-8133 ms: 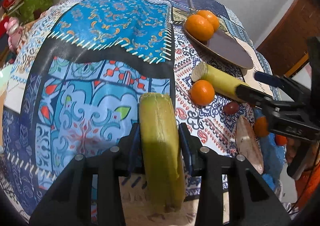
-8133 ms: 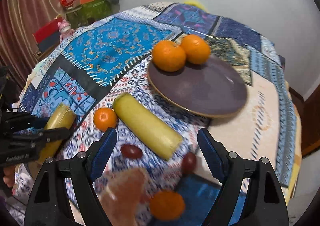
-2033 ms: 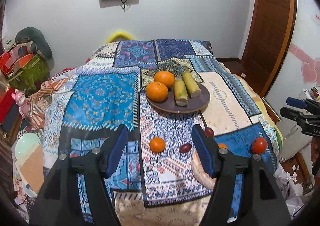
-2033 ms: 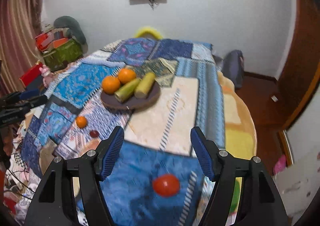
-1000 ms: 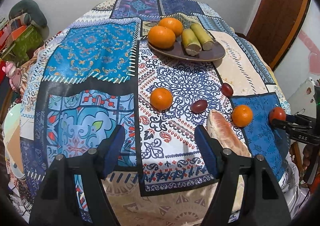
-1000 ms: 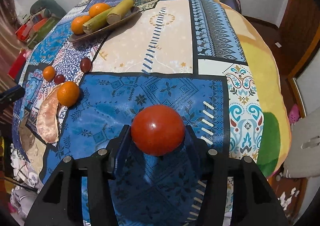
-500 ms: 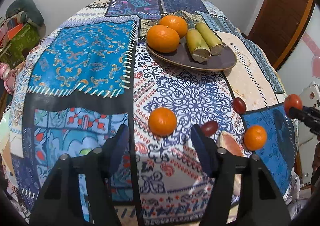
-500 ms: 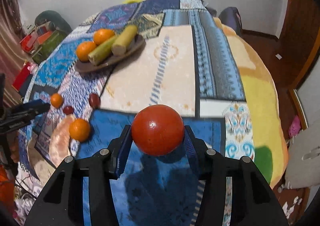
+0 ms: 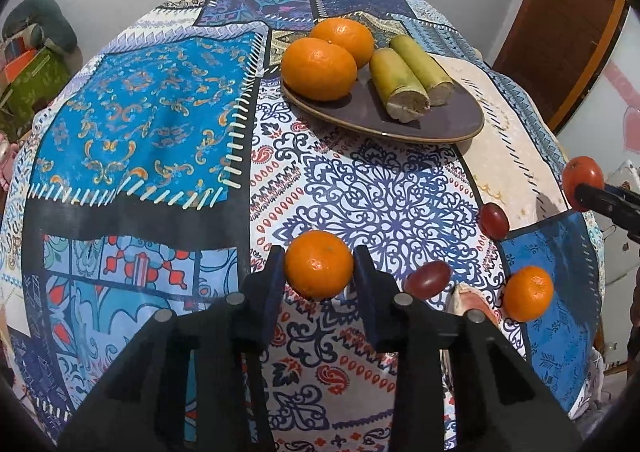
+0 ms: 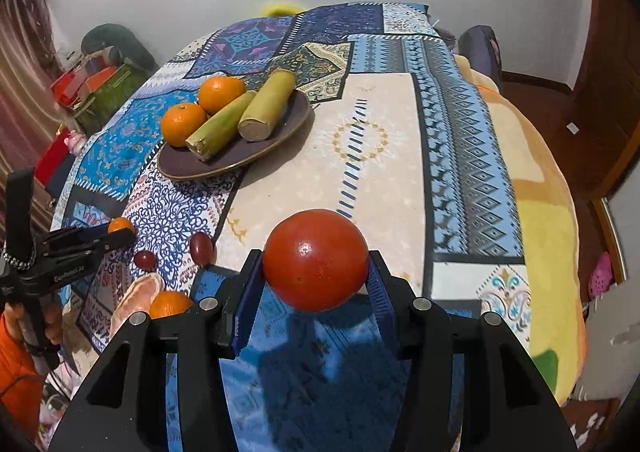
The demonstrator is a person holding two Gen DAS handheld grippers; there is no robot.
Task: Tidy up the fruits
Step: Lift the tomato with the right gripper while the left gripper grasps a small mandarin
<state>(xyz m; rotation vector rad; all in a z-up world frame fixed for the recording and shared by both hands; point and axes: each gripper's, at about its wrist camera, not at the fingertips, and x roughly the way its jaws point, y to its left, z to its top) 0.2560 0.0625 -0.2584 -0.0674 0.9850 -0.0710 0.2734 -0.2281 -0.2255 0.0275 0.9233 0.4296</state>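
My left gripper (image 9: pixel 319 266) is shut on a small orange (image 9: pixel 319 263) low over the patterned cloth. My right gripper (image 10: pixel 316 266) is shut on a red tomato (image 10: pixel 315 260) and holds it above the cloth; it also shows at the right edge of the left wrist view (image 9: pixel 583 183). A dark oval plate (image 9: pixel 448 120) at the back holds two oranges (image 9: pixel 319 69) and two sugarcane pieces (image 9: pixel 398 85); the plate also shows in the right wrist view (image 10: pixel 280 132).
Loose on the cloth lie two dark red grapes (image 9: pixel 427 279), another small orange (image 9: pixel 528 293) and a pink pomelo wedge (image 10: pixel 136 300). The table's right edge drops to a wooden door (image 9: pixel 560 32). Clutter stands at the left (image 10: pixel 92 88).
My left gripper has moved forward and closed on the small orange. My right gripper has lifted the tomato and carried it toward the plate.
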